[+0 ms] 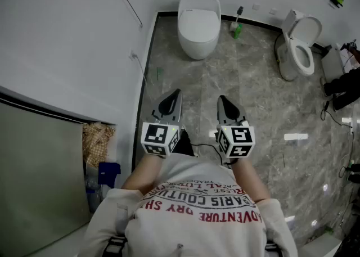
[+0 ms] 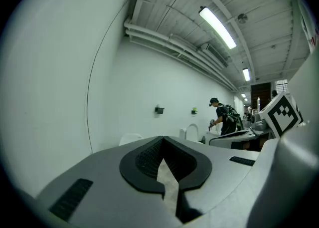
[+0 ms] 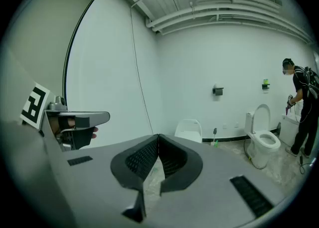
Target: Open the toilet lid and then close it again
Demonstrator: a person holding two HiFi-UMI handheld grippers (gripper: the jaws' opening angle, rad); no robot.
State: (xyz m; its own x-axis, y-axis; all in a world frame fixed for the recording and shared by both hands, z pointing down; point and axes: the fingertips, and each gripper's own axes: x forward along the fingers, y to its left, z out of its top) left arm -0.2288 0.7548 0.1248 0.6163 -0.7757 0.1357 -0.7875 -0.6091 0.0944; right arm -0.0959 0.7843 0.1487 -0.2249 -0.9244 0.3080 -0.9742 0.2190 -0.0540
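Top: white long-sleeved sweatshirt [image 1: 197, 216], red and black lettering
Left gripper [image 1: 176, 93]: grey body, black pads, black-and-white marker cube [image 1: 160, 139]
Right gripper [image 1: 221, 99]: same colours and cube

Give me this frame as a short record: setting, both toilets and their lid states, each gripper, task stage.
setting: room with grey stone-look floor and white walls
straight ahead: closed-lid toilet at the far wall, lid down
to the right: open-lid toilet, lid up
left gripper: shut, empty
right gripper: shut, empty, beside the left one
task stage: both grippers well short of either toilet, no contact
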